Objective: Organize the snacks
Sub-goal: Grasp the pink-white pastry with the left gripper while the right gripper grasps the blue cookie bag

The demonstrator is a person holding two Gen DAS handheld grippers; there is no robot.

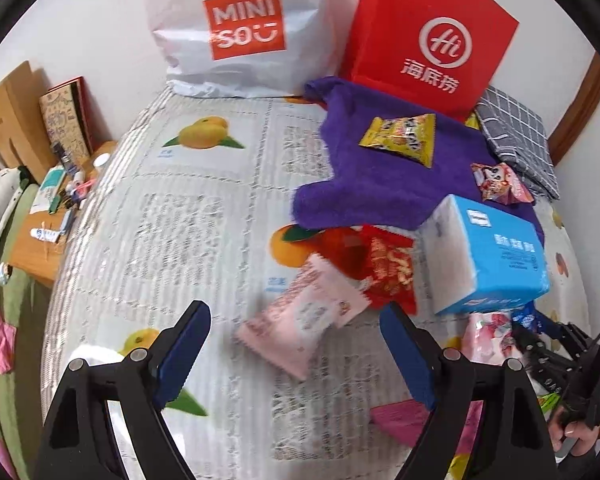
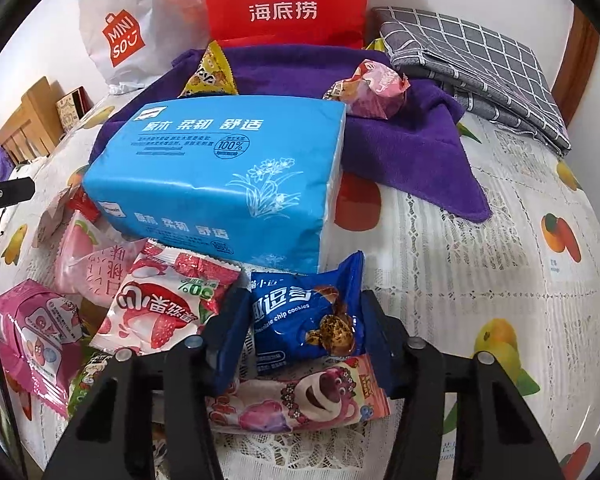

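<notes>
The snacks lie loose on a table under a white lace-patterned cloth printed with fruit, and one of them, a dark blue foil packet marked "chocolate chip cookies", sits between the blue pads of the right gripper, whose jaws stand narrowed with the pads against the packet's two ends. Under it lies a pink wrapper printed with a bear face, and to its left a white and red strawberry-printed packet and a magenta pouch. The left gripper hangs with its jaws wide and nothing between the pads, above a pale pink wrapper that overlaps a red foil packet. Behind these rests a light blue soft pack of tissues bearing "100%" and a white flower drawing, partly on a purple towel. The towel carries a yellow crinkled packet and a pink twisted wrapper. At the far edge stand a white plastic bag labelled "MINISO" and a red paper bag marked "Hi"; what they hold cannot be told. A folded grey checked cloth lies at the far right. Bare cloth shows at the table's left in the left wrist view and at its right in the right wrist view.
</notes>
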